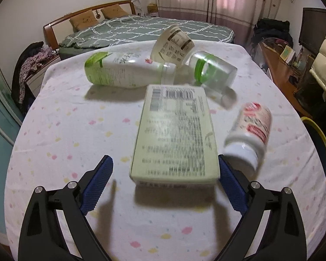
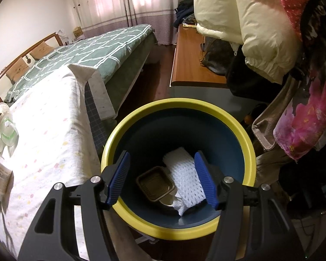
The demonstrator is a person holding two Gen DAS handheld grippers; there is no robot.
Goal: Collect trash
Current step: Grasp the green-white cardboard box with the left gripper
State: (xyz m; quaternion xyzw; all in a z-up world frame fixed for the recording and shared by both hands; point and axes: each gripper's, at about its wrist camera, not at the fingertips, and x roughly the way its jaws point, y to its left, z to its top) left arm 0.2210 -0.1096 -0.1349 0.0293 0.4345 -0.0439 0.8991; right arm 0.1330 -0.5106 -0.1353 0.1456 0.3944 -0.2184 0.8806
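Left wrist view. The table, covered by a white cloth (image 1: 60, 117) with small coloured spots, carries five pieces of rubbish. At far left a white bottle with a green label (image 1: 128, 70) lies on its side. Just beside it to the right, a paper cup (image 1: 172, 44) rests tilted, its printed side showing, against a clear plastic cup with a green band (image 1: 210, 70), also on its side. In front of these lies a flat pale-green carton (image 1: 176, 137), printed face up, pointing away from the camera. To its right lies a small white bottle with a red-patterned label (image 1: 253, 128), cap toward the camera. The left gripper (image 1: 165, 178) has its blue fingers (image 1: 97, 182) spread wide on either side of the carton's near end; the right pad sits at the carton's edge, the left pad stands clear of it. Whether the right pad touches cannot be told.

Right wrist view. The same cloth-covered table runs along the left. The right gripper (image 2: 162, 178) hangs over a round bin with a yellow rim (image 2: 178, 106) and dark blue inside. Its fingers are apart with nothing between them. In the bin lie a brown plastic tray (image 2: 155, 184) and, just to its right, a white foam net (image 2: 185, 176).
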